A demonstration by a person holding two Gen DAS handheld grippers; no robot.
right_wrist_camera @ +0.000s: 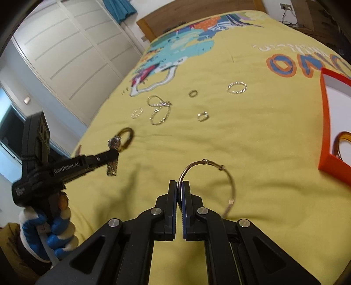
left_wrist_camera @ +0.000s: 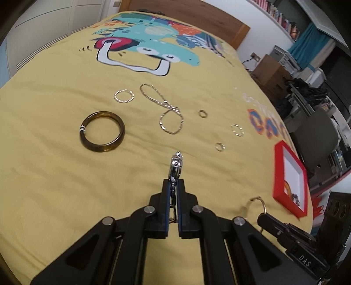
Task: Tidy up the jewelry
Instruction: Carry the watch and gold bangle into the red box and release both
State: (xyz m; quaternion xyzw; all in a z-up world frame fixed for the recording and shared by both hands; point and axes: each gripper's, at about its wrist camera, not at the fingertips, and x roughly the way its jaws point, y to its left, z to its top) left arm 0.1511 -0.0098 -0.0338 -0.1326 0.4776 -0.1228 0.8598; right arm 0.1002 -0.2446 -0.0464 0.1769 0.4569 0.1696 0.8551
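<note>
My left gripper (left_wrist_camera: 174,183) is shut on a silver metal watch (left_wrist_camera: 175,164) and holds it above the yellow bedspread (left_wrist_camera: 54,171); it also shows from the side in the right wrist view (right_wrist_camera: 114,153). My right gripper (right_wrist_camera: 179,184) is shut on a thin silver hoop bangle (right_wrist_camera: 228,177), which also shows in the left wrist view (left_wrist_camera: 257,200). A red box (left_wrist_camera: 289,175) with a white inside lies at the right and holds an orange bangle (right_wrist_camera: 342,142). On the bedspread lie a dark amber bangle (left_wrist_camera: 102,134), a twisted silver chain (left_wrist_camera: 166,109), a silver hoop (left_wrist_camera: 124,96) and small rings (left_wrist_camera: 203,113).
The bed's wooden headboard (left_wrist_camera: 197,13) is at the far end. White wardrobe doors (right_wrist_camera: 72,50) stand to the left of the bed. Cardboard boxes and clutter (left_wrist_camera: 274,72) sit beyond the bed's right edge. More small rings lie near the box (left_wrist_camera: 237,130).
</note>
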